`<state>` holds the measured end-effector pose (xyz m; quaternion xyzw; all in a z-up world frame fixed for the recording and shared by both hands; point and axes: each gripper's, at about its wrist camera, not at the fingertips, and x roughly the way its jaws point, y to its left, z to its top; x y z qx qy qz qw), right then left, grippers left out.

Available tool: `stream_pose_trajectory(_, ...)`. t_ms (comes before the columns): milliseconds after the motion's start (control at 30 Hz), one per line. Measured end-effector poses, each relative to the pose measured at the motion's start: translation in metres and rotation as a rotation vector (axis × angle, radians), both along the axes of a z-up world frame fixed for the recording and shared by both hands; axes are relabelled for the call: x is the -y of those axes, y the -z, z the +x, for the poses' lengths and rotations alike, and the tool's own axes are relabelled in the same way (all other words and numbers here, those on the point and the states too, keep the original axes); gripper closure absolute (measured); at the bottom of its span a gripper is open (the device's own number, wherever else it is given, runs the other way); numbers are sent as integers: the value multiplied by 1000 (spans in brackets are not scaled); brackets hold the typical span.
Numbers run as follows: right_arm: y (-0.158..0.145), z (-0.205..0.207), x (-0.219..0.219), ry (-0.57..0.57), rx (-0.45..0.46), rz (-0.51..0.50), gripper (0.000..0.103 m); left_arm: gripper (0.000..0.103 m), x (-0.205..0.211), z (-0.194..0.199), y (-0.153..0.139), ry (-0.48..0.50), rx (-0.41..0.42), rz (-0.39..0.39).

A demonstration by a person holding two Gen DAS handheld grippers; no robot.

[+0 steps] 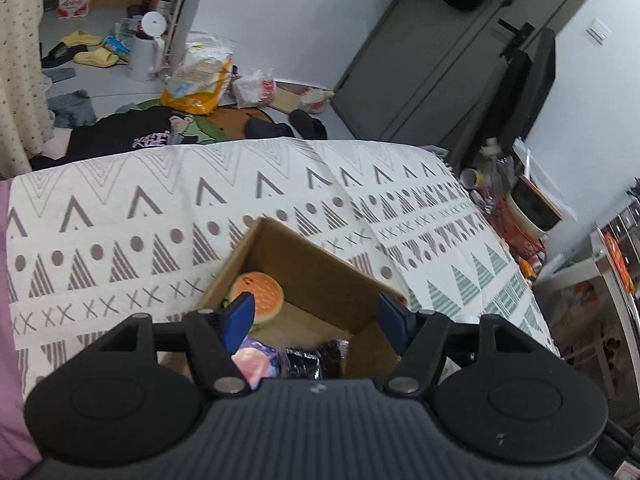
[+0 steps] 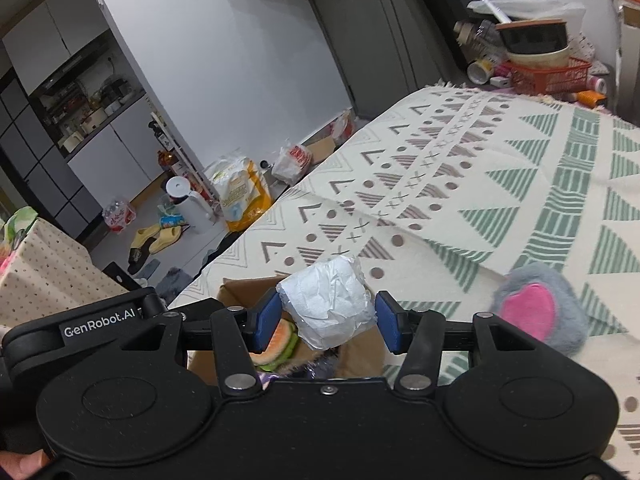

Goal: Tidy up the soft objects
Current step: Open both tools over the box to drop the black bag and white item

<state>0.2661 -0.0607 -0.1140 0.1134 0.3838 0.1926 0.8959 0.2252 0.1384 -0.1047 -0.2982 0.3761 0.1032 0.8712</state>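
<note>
Box (image 1: 316,268) holds burger toy (image 1: 260,294); your right tongs (image 2: 326,316) gape around tissue roll (image 2: 328,304), left tongs (image 1: 316,316) empty and open; plush (image 2: 540,312) at 3 o'clock remains.

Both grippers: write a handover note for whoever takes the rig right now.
Left gripper: open, empty, above the cardboard box.
Right gripper: open, white paper roll between the pads over the box; contact unclear.
Done: burger plush, a pink-and-purple item and a dark packet are in the box.
Left: get the roll in, then the grey plush with a pink heart on the bedspread.
</note>
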Motion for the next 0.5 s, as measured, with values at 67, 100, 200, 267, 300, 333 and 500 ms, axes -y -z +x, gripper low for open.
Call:
stream_pose_trajectory(67, 2, 4, -6, -8, -7, 8, 53, 37, -5, 0, 2, -17, -5, -5)
stream_pose_trajectory(100, 2, 6, -10, -11, -8, 8, 52, 36, -8, 0, 2, -25, -5, -5)
stream_pose_trajectory(200, 4, 12, -16, -19, -17, 22, 51, 36, -18, 2, 6, -41, -13, -17)
stream_pose_trajectory(267, 6, 16, -17, -26, -27, 46, 45, 36, -22, 3, 8, -58, -21, -20)
stream_pose_trajectory(300, 6, 17, -17, -26, -34, 48, 36, 36, -23, 3, 9, -63, -24, -19)
stream_pose_trajectory(333, 6, 18, -16, -18, -37, 48, 31, 36, -23, 4, 9, -64, -26, -19)
stream_pose_trajectory(500, 5, 10, 1, 2, -44, 39, 31, 31, -19, 6, 10, -60, -42, -9)
